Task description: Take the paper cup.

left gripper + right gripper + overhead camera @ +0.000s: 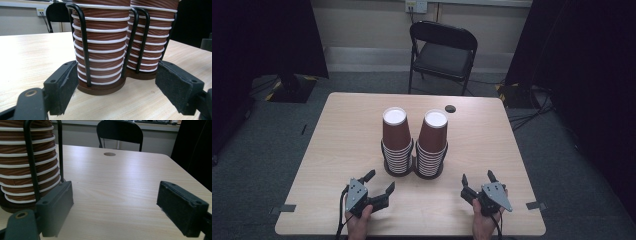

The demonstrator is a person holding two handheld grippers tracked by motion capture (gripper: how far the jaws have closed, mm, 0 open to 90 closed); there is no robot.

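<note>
**Two cup stacks in wire holders, both grippers open and empty**

Two stacks of brown paper cups stand upside down side by side near the middle of the table (337, 130), the left stack (396, 142) and the right stack (431, 145) just beside each other. Cup walls are finely ribbed, each rolled rim a white ring, giving a banded look; the flat white bases face up. Each stack sits in a black wire holder (83, 42) of bent round rod on a dark round base.

The left gripper (378, 182) rests low on the near side, jaws spread wide, nothing between them, pointing at the left stack. Its flat black pads (63, 85) look matte and slightly rough.

The right gripper (477, 182) sits near the front right, jaws likewise apart and empty, clear of the right stack.

The tabletop is pale wood-grain laminate with rounded corners and a dark round cap (450, 108). Beyond stands a black folding chair (443, 50).
</note>
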